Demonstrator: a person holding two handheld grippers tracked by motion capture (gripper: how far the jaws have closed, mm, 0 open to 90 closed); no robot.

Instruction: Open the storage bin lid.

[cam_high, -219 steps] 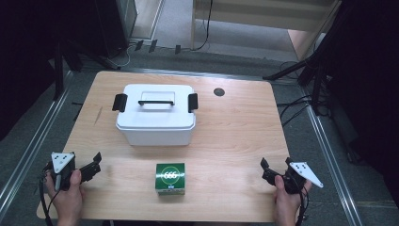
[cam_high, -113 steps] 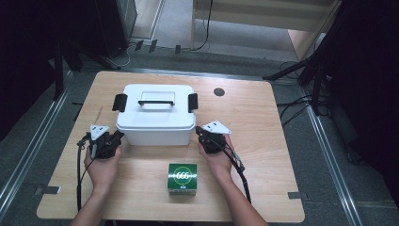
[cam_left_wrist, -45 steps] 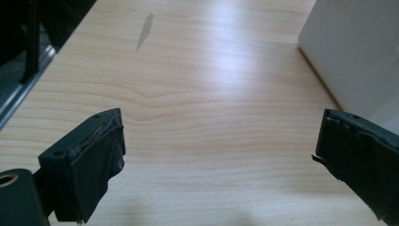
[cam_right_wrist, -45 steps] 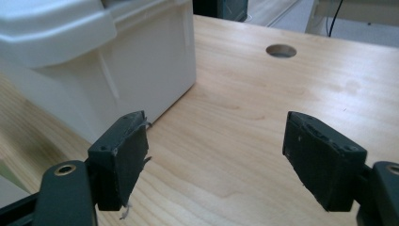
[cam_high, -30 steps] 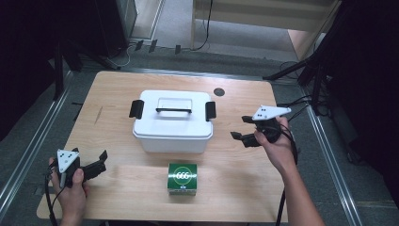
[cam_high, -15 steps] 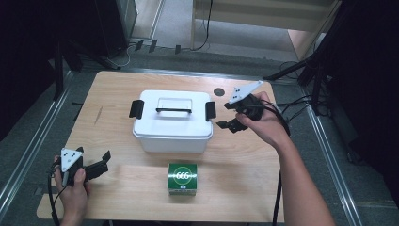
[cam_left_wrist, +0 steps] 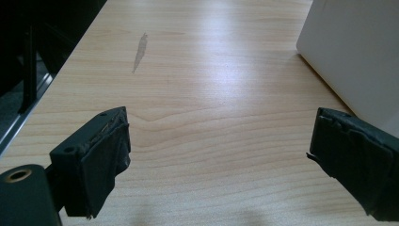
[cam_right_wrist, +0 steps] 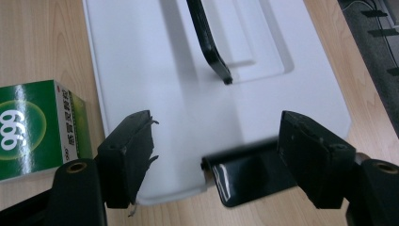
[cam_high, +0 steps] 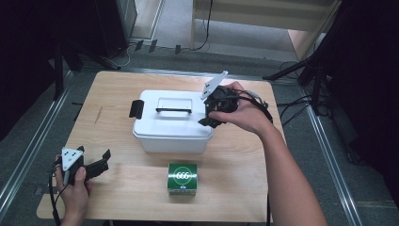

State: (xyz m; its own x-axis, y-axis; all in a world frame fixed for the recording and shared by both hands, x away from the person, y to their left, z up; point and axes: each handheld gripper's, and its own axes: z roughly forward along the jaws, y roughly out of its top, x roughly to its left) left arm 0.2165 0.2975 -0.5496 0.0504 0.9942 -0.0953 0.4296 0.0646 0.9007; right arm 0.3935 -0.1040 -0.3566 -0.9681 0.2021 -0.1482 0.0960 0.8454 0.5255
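Note:
A white lidded box [cam_high: 169,125] with a black handle [cam_high: 173,110] stands mid-table. In front of it lies a small green carton [cam_high: 182,178]. My right gripper [cam_high: 208,115] hovers over the box's right end, pointing down at it, open. In the right gripper view its jaws [cam_right_wrist: 216,150] straddle the black side latch [cam_right_wrist: 240,172], which lies close to the right-hand jaw; the lid [cam_right_wrist: 164,70], handle [cam_right_wrist: 209,44] and carton [cam_right_wrist: 33,127] lie beyond. My left gripper [cam_high: 104,160] rests low at the table's front left, open, with bare wood between its jaws [cam_left_wrist: 219,141].
The box's other black latch [cam_high: 137,108] sticks out on its left end. The wooden table [cam_high: 108,94] has a pale scuff mark [cam_left_wrist: 140,49] left of the box [cam_left_wrist: 357,52]. Cables and stands [cam_high: 301,75] lie on the floor off the right edge.
My right gripper has travelled left and slightly up, from the table's right side to above the box's right latch. The left gripper, box and carton stayed put.

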